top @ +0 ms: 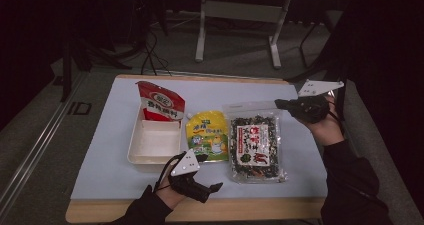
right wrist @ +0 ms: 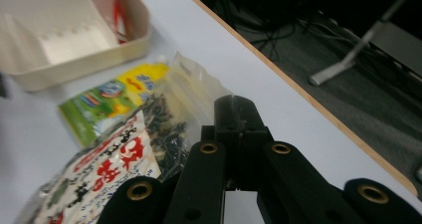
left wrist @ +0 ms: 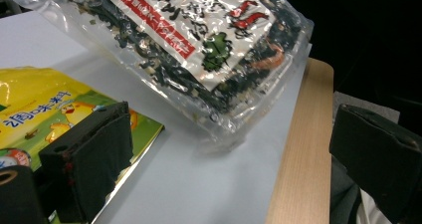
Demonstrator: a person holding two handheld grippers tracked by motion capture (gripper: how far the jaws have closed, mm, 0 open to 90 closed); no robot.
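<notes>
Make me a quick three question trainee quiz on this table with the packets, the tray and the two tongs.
1. True or false: the right tongs are shut and hold nothing.
2. Which packet leans in the tray? A red packet, B yellow pouch, C seaweed bag.
3. Fill in: the left tongs stand ____.

Key
1. True
2. A
3. open

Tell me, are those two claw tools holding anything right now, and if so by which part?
Nothing is held. The left gripper is open above the table; the right gripper is shut on nothing, above the seaweed bag.
</notes>
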